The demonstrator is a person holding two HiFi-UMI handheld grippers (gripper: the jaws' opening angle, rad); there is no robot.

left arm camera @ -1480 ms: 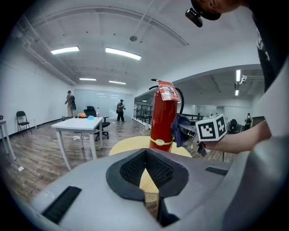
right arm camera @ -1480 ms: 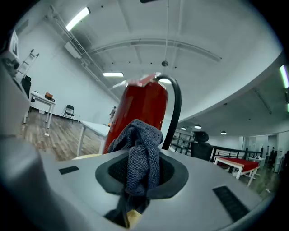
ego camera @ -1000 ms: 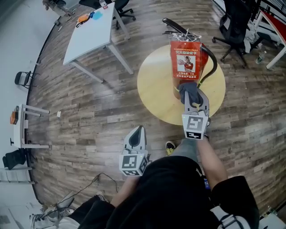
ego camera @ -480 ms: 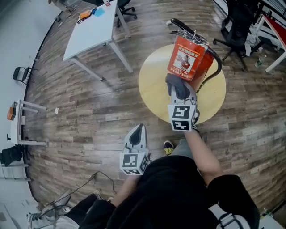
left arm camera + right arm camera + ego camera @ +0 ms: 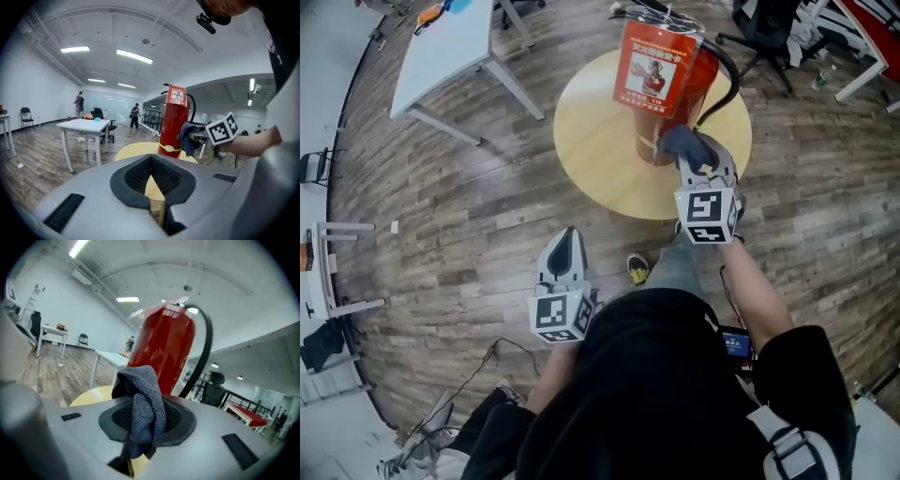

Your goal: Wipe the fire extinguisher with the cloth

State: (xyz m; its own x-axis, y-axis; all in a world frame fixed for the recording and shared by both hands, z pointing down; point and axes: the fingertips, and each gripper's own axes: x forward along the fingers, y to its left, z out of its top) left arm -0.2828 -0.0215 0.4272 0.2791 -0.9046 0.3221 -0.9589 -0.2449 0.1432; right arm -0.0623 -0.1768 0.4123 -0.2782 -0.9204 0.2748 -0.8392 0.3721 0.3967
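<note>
The red fire extinguisher (image 5: 661,70) stands upright on a round yellow table (image 5: 600,159), with its black hose (image 5: 727,70) curving down its right side. My right gripper (image 5: 686,157) is shut on a dark grey cloth (image 5: 679,142), which it holds against the extinguisher's lower right side near the base. In the right gripper view the cloth (image 5: 143,404) bulges out of the jaws in front of the red body (image 5: 166,348). My left gripper (image 5: 566,239) hangs low over the floor, left of the table, shut and empty. The left gripper view shows the extinguisher (image 5: 172,122) and cloth (image 5: 187,138) ahead.
A white table (image 5: 441,56) stands at the upper left and office chairs (image 5: 764,23) at the upper right. A shoe (image 5: 637,269) is on the wood floor by the table's near edge. A cable (image 5: 478,375) lies on the floor at lower left.
My right gripper has carried the cloth from the lower front of the extinguisher, across its left side, to its lower right side. The left gripper has stayed put.
</note>
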